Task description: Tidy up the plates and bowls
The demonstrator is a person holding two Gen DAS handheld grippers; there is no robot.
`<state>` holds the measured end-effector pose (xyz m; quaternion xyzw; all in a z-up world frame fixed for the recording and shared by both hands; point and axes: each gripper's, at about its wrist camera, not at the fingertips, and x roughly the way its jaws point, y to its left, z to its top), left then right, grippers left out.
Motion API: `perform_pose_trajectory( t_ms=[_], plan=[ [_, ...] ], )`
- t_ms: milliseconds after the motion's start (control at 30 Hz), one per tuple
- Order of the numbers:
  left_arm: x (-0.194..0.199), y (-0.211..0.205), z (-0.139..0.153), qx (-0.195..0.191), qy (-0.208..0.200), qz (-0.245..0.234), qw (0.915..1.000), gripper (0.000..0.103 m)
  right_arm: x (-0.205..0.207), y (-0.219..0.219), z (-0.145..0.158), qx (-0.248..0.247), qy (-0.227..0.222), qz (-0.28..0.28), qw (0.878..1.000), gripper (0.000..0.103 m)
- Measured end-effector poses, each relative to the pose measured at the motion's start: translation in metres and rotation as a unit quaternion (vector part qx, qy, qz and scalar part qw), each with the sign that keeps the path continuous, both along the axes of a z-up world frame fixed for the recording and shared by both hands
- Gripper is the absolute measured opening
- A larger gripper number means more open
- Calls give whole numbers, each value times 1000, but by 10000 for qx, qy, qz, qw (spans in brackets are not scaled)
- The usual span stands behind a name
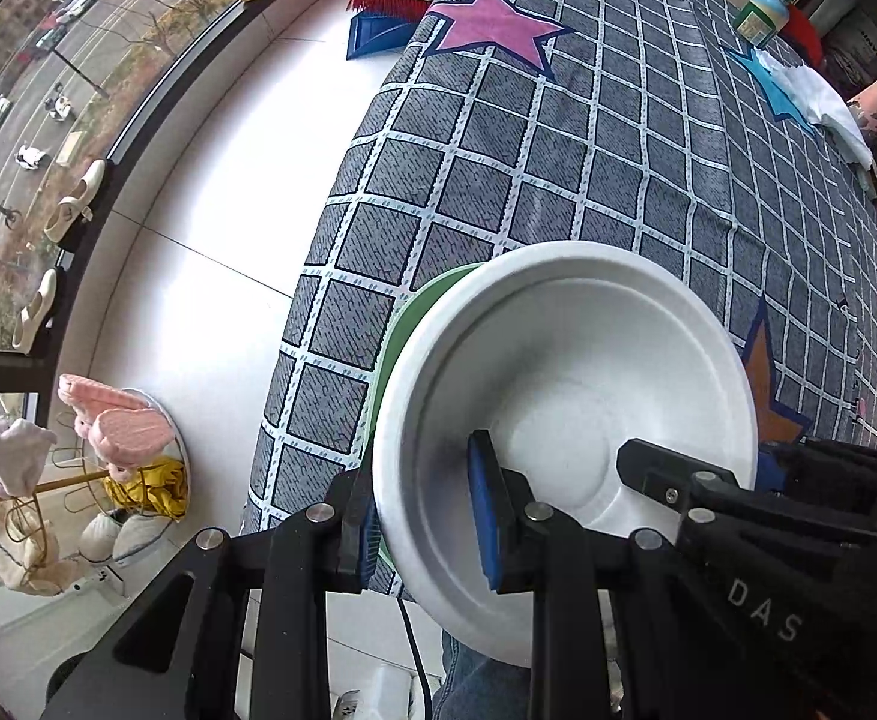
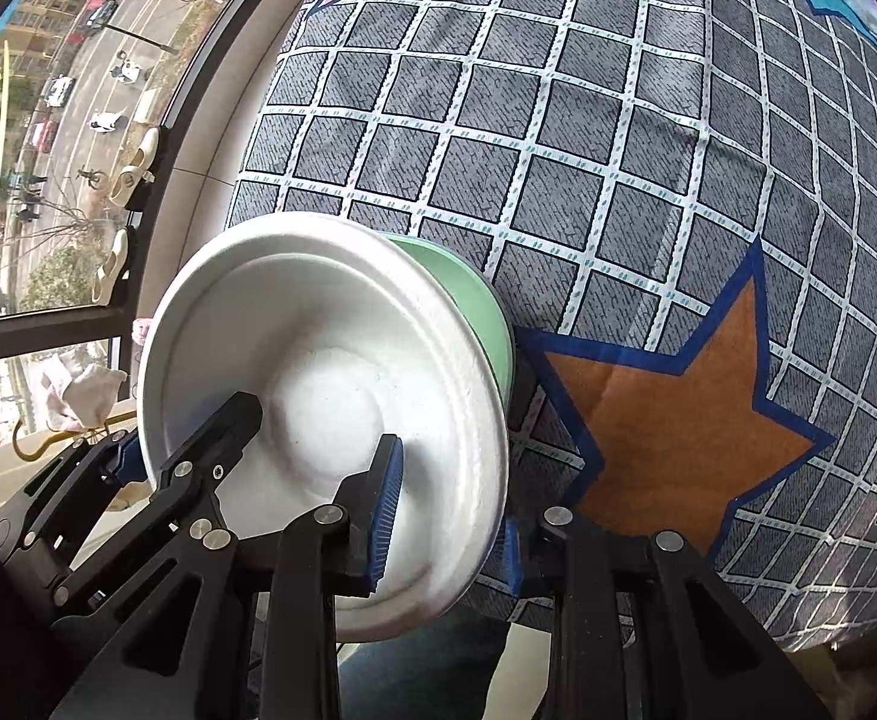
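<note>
Now, from the left wrist, we see the left gripper (image 1: 423, 516) pinching the near-left rim of the white bowl (image 1: 564, 408) — one pad inside, one outside. A green bowl (image 1: 405, 324) sits under it, peeking out on the left. Both hang over the near edge of the table (image 1: 558, 150).

From the right wrist, our right gripper (image 2: 450, 516) pinches the opposite rim of the white bowl (image 2: 330, 408) the same way. So the stack sits between our two hands — the table lies straight ahead.

Bright window daylight, strong fisheye edge distortion.
</note>
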<state>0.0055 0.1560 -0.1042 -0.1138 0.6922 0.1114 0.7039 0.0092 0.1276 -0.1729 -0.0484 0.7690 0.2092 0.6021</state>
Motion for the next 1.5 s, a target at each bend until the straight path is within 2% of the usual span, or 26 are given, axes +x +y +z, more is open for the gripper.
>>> perform_pose_trajectory(
  t_ms=[67,200,267,333,400,567,633,667,900,1000,1200,1333,1433,1500],
  plan=[
    [0,1,-1,80,13,-55,10000,33,-1,6,-3,-18,6,51,10000,31],
    [-2,5,0,352,-41,-82,9993,57,-2,19,-8,-62,2,149,9999,32],
    [-4,11,1,418,-51,-7,9991,62,-1,23,-10,-106,-19,139,9998,36],
    [-5,18,1,372,-24,91,9993,76,2,14,-3,-350,-298,130,9989,68],
    [-6,22,2,266,-42,122,9996,82,7,8,3,-278,-451,52,9986,74],
    [-4,7,3,272,-8,-313,9991,86,10,0,16,-121,-442,-135,9989,74],
    [-3,-1,5,197,2,-476,9987,99,8,-2,23,-46,-513,-142,9986,103],
    [-3,-5,6,180,-6,-554,9983,103,8,-3,27,9,-563,-164,9983,103],
    [2,-24,20,241,-247,-898,9954,103,4,-17,46,4,-801,-110,9967,103],
    [5,-29,22,227,-228,-972,9947,103,5,-28,50,-3,-799,-169,9967,103],
    [14,-54,22,433,-104,-1235,9914,103,3,-53,57,-36,-812,-249,9964,103],
    [16,-61,17,510,61,-1174,9918,103,5,-58,58,0,-863,-24,9963,103],
    [16,-62,18,666,178,-944,9931,103,8,-56,57,75,-842,314,9959,103],
    [17,-64,25,680,36,-810,9944,103,13,-55,55,173,-791,475,9956,103]
  ],
)
